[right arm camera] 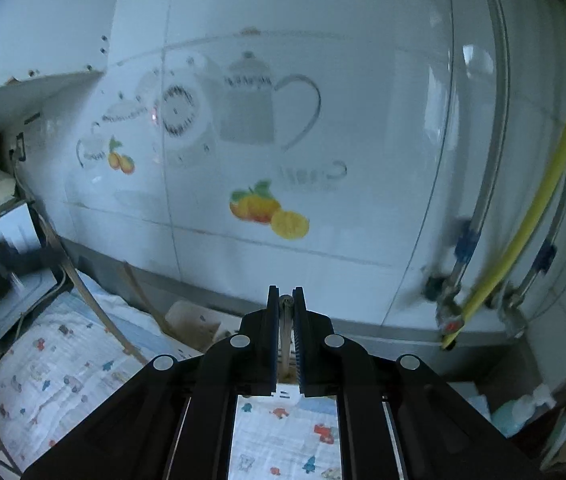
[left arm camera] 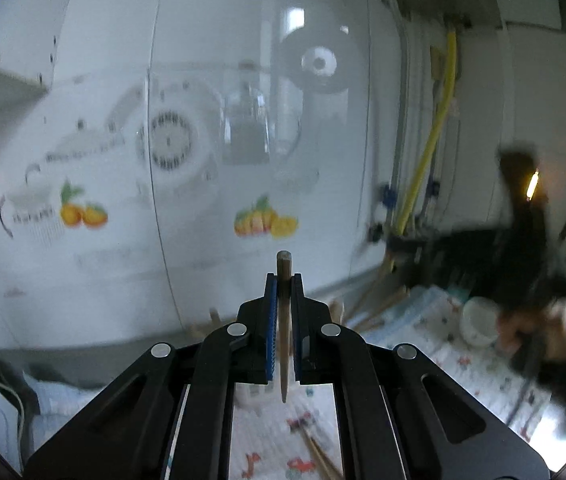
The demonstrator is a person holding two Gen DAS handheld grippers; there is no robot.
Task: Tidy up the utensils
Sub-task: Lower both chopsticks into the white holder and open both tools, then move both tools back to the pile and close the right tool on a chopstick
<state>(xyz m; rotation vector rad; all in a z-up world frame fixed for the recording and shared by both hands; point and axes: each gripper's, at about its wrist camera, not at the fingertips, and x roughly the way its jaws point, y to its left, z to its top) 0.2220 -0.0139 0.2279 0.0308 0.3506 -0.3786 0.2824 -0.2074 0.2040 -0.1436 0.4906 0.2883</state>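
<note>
My left gripper (left arm camera: 284, 280) is shut on a brown wooden chopstick (left arm camera: 284, 328) that stands upright between the blue pads, its blunt end above the fingertips and its tip pointing down. My right gripper (right arm camera: 285, 294) is shut on a thin pale metal utensil handle (right arm camera: 285, 328), held upright; its lower part is hidden by the jaws. Both are lifted above a patterned cloth (right arm camera: 63, 384). More chopsticks (left arm camera: 319, 452) lie on the cloth below the left gripper. The other gripper and hand (left arm camera: 531, 320) show blurred at the right of the left wrist view.
A tiled wall with fruit and teapot decals (right arm camera: 267, 208) stands close ahead. A yellow hose (right arm camera: 539, 200) and pipes run down at right. A white cup (left arm camera: 479, 320) and wooden utensils (left arm camera: 383, 300) sit on the cloth. A beige container (right arm camera: 195, 320) sits by the wall.
</note>
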